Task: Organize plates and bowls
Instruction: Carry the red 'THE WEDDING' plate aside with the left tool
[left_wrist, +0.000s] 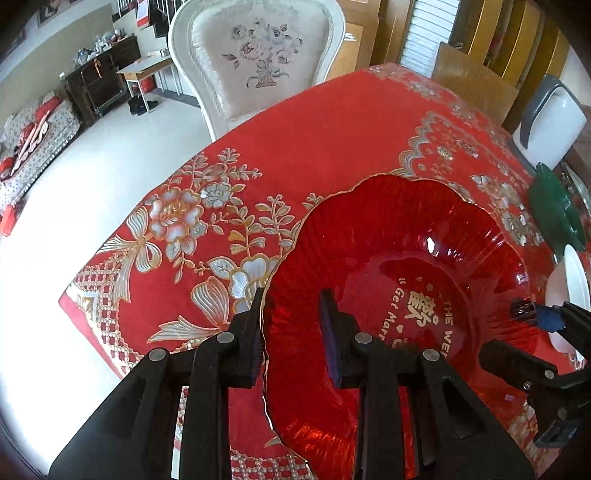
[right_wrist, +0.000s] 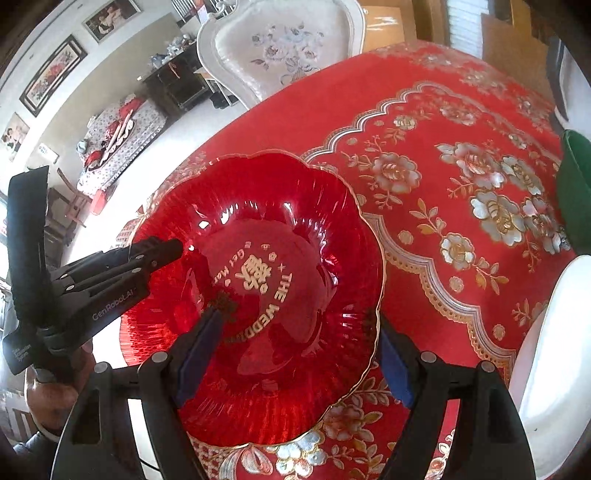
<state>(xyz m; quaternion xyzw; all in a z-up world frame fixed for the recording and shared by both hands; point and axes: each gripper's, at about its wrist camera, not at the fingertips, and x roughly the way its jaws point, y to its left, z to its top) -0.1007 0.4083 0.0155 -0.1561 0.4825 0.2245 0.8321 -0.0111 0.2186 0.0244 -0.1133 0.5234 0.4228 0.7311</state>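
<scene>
A red glass scalloped plate with gold rim and gold lettering (left_wrist: 388, 258) (right_wrist: 266, 266) lies on the red floral tablecloth. My left gripper (left_wrist: 293, 332) is open, its fingers straddling the plate's left rim, one outside and one over the plate. My right gripper (right_wrist: 301, 328) is open, straddling the plate's right rim; it also shows in the left wrist view (left_wrist: 535, 317). The left gripper shows in the right wrist view (right_wrist: 162, 251) at the plate's left edge. A green plate (left_wrist: 554, 206) (right_wrist: 576, 192) and a white dish (left_wrist: 569, 288) (right_wrist: 546, 369) lie to the right.
The red tablecloth (left_wrist: 295, 155) covers the table, whose edge runs along the left. A white upholstered chair (left_wrist: 255, 55) stands at the far side. A white container with a grey handle (left_wrist: 554, 122) stands at the far right.
</scene>
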